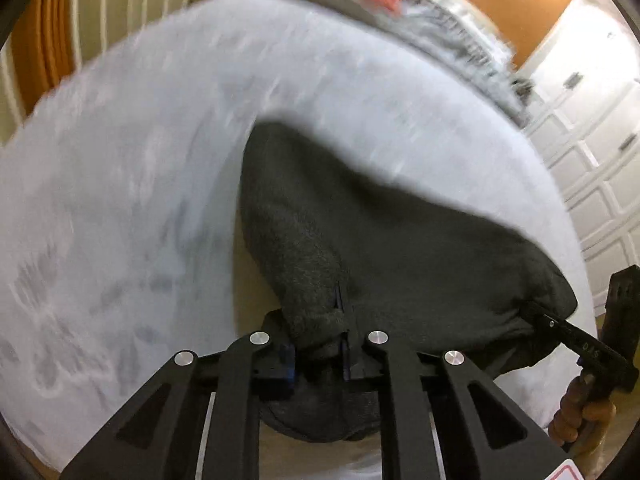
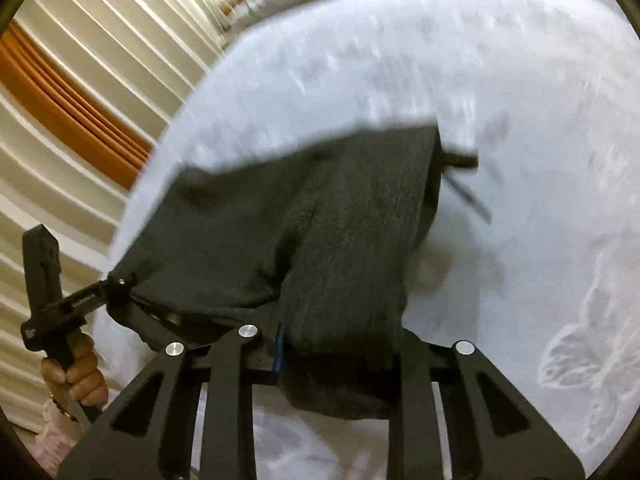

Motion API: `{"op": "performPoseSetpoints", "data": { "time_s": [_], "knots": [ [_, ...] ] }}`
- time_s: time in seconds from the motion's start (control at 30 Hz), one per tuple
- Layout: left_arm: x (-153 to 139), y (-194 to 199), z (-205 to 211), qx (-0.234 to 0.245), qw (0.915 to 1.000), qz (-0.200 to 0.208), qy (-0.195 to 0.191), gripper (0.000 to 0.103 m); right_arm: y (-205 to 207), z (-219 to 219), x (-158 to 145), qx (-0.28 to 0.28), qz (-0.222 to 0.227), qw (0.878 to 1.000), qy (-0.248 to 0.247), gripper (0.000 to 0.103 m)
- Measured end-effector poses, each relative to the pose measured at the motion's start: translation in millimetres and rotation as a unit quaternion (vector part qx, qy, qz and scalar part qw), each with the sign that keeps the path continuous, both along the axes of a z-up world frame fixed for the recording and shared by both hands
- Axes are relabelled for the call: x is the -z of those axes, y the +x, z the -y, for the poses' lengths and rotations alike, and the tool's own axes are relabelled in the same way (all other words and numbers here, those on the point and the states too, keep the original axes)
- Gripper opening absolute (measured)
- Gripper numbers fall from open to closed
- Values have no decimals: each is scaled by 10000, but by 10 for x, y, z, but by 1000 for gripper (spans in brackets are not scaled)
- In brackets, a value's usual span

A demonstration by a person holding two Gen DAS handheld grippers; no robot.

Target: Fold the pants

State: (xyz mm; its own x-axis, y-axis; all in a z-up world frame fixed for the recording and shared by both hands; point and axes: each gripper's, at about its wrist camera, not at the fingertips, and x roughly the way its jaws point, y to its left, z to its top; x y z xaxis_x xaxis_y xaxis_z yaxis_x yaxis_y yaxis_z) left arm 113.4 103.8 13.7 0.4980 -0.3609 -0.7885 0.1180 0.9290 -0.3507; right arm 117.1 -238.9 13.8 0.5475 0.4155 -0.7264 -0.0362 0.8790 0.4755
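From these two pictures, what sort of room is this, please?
Probably a bedroom at home. The dark pants hang over a bed with a pale grey cover, crumpled bedding lies at its far end, and white panelled closet doors stand beside it.

home bedroom, pale bedspread (image 1: 140, 200), panelled white doors (image 1: 592, 128), blinds (image 2: 100, 80)

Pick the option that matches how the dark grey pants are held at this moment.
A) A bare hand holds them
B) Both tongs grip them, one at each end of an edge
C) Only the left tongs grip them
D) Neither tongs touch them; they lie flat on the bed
B: the left tongs and the right tongs are each shut on the dark grey pants, which are lifted above the light bedspread.
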Motion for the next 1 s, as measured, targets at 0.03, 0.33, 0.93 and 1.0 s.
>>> {"op": "performPoseSetpoints", "data": {
  "time_s": [0.03,0.33,0.93,1.0],
  "knots": [
    [-165,-5,17,32,9998,203,26,11,-3,13,-189,9,217,9998,-18,22],
    [-1720,245,232,271,9794,2000,-82,11,85,247,-1687,174,1995,9789,-413,23],
    [196,1102,390,-891,9876,580,1155,66,873,952,-136,1317,526,9842,-1058,49],
    [166,1126,478,-811,9869,709,1203,66,1043,883,-86,1229,525,9859,-1003,49]
  ]
}}
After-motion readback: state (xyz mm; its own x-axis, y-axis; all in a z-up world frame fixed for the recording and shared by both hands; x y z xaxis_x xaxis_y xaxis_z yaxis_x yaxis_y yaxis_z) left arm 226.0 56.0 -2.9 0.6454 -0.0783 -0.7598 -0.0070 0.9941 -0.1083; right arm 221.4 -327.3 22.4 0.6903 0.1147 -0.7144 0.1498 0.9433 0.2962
